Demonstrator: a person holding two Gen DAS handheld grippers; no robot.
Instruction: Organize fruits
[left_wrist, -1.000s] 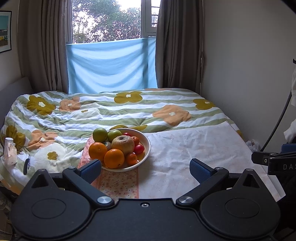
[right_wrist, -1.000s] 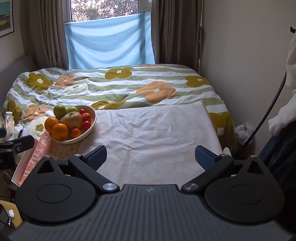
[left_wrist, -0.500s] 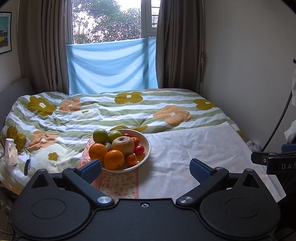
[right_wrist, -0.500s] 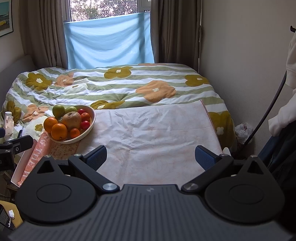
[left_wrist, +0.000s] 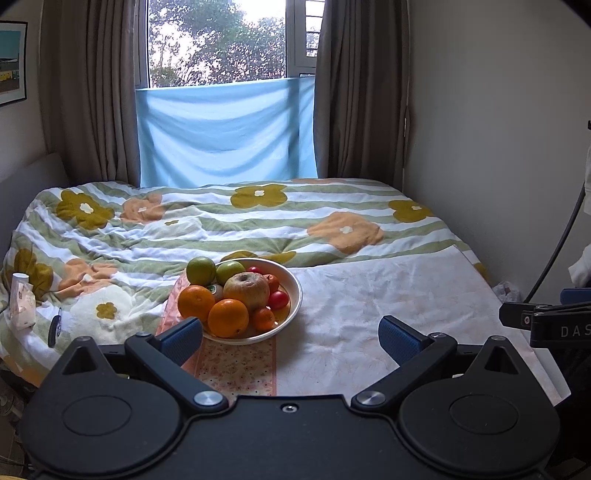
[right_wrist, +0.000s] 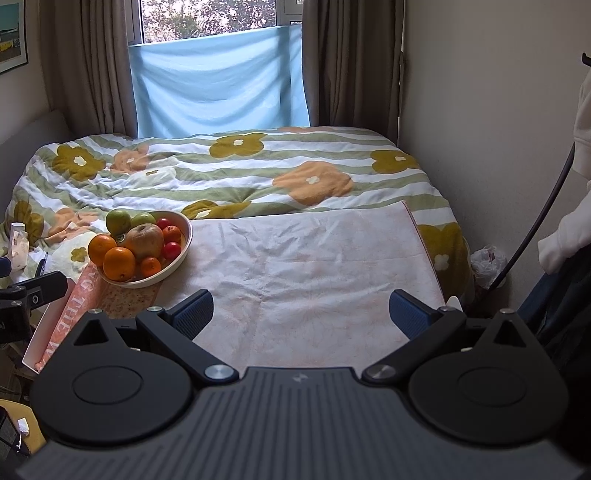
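We hold both grippers above the near end of the bed. Left gripper: jaws spread wide, empty. Right gripper: same, wide apart, nothing between them. The bowl of fruit sits on the pale cloth at its left edge, just ahead of the left gripper: oranges, green apples, a brown pear, small red fruit.

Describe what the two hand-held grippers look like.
Both alike: the left hand-held gripper and right hand-held gripper have matte black bodies, two round discs, silver pivot screws, angled black arms and ribbed blue pads. The right one's body is ridged.
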